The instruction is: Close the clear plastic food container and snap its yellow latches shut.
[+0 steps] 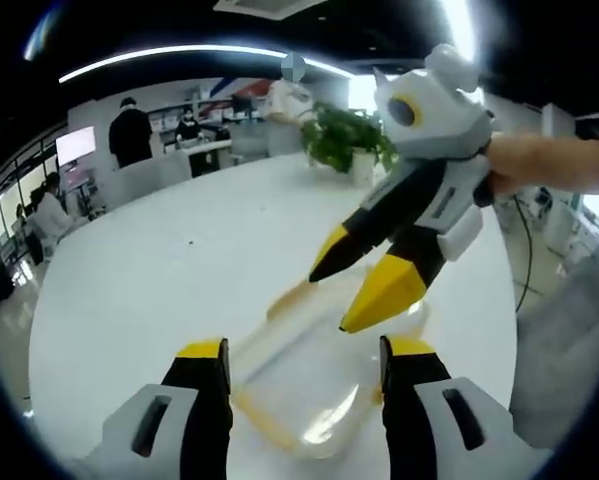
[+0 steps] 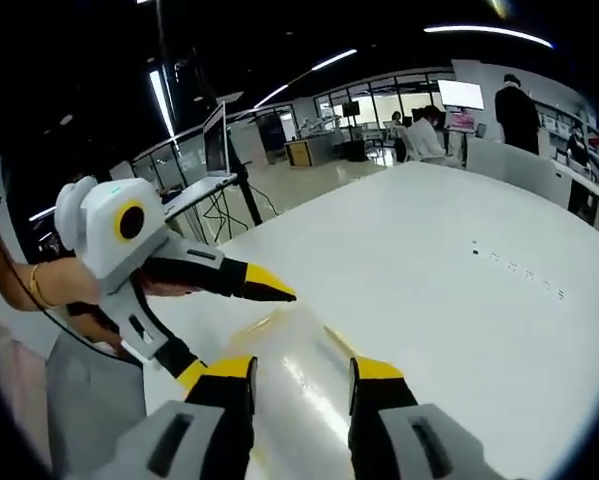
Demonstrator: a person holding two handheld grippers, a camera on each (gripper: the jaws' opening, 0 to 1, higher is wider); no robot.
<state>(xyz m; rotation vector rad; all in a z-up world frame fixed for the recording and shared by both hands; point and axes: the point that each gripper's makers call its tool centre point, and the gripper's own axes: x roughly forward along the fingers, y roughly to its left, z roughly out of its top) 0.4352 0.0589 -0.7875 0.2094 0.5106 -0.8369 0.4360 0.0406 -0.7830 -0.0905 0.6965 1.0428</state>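
Note:
The clear plastic container (image 1: 309, 385) lies flat on the white table (image 1: 159, 270), with a yellow latch (image 1: 291, 298) at its far end and a yellow strip along its near edge. My left gripper (image 1: 307, 350) is open, its jaws standing either side of the container. My right gripper (image 1: 329, 300) comes in from the right, held by a hand, open, its yellow tips hovering just over the container's far end. In the right gripper view the container's lid (image 2: 301, 385) shines between my right gripper's (image 2: 299, 370) open jaws, and my left gripper (image 2: 241, 334) reaches in from the left.
A potted plant (image 1: 351, 140) stands at the table's far edge. People (image 1: 131, 130) stand at counters beyond it. A cable (image 1: 524, 250) hangs off the right side. A laptop on a stand (image 2: 219, 140) is past the table edge, and more people (image 2: 519, 110) at far desks.

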